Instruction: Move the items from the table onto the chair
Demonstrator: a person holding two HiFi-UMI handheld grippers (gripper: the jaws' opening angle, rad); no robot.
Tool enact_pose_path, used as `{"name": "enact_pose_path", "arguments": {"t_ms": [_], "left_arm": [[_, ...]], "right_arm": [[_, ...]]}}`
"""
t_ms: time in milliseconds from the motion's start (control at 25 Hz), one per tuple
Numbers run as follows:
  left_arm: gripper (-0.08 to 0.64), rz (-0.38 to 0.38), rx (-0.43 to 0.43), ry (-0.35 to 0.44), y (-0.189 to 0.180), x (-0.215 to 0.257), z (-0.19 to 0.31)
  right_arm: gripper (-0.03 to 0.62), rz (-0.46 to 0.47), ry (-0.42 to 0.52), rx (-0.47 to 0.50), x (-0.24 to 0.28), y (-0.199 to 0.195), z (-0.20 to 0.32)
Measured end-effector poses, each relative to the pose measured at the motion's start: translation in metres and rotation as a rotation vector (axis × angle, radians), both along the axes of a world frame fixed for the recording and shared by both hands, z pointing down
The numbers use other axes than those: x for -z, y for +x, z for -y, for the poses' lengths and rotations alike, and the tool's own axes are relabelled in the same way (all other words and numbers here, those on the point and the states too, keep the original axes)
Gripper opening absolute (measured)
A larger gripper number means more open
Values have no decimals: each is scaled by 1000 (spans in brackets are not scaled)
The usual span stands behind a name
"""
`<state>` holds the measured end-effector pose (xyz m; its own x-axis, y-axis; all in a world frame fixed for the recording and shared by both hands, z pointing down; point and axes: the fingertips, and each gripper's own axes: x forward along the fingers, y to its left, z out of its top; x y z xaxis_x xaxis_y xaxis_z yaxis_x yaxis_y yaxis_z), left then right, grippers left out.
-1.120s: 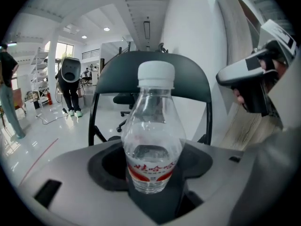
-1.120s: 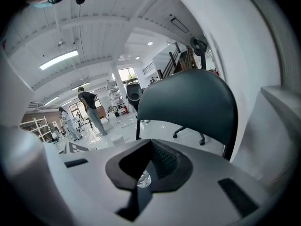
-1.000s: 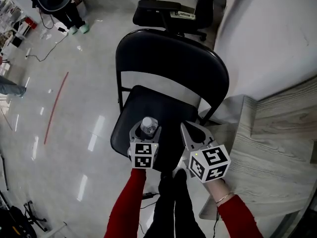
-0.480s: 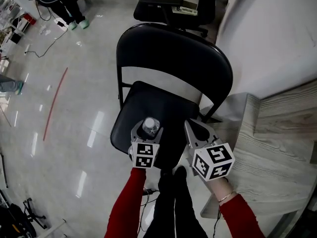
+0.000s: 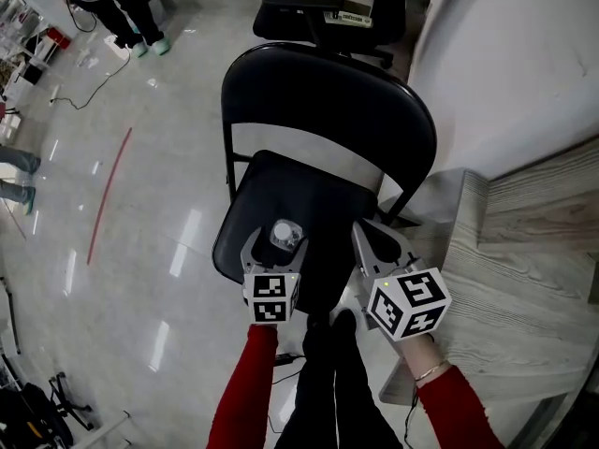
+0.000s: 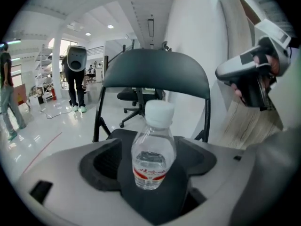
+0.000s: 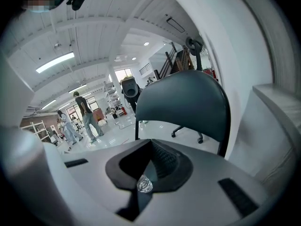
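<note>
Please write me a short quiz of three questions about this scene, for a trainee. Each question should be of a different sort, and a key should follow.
1. True or false: the left gripper is empty.
2. What colour is the cap of the bottle? A) red B) white C) blue
3. In a few words: what sits between the jaws of the right gripper?

Key:
1. False; it holds the bottle upright.
2. B
3. A small clear thing, with the jaws nearly together on it.
</note>
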<state>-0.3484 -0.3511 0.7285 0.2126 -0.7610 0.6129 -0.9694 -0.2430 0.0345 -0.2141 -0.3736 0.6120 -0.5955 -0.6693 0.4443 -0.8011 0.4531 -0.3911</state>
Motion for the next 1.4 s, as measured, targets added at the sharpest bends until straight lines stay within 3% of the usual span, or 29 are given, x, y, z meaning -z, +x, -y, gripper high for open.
{"name": "enact_pose_path", "arguments": {"t_ms": [120, 240, 440, 600, 680, 920, 1040, 1240, 1400], "left_arm": [[370, -4, 45, 66, -8, 43, -20], [364, -38, 20, 116, -5, 99, -39], [201, -148, 15, 194, 0, 191, -53], [23, -145, -64, 297, 14, 249, -56], [11, -152, -93, 335, 23, 272, -59], [9, -151, -202, 391, 56, 324, -69], [9, -197, -263, 406, 71, 338, -76], [9, -329, -368, 374, 110, 346, -87], [9, -357, -472, 363, 147, 348, -102]], "right_arm": [[12, 31, 4, -18, 12, 4, -3], [12, 40, 24, 8, 31, 1, -11], [12, 43, 65, 65, 78, -10, -38], [12, 20, 151, 104, 123, -20, -60], [12, 4, 203, 100, 149, -20, -68], [12, -7, 282, -36, 209, 9, -84], [12, -5, 306, -131, 221, 34, -99], [12, -56, 312, -297, 212, 101, -138], [12, -108, 278, -441, 198, 148, -179]]}}
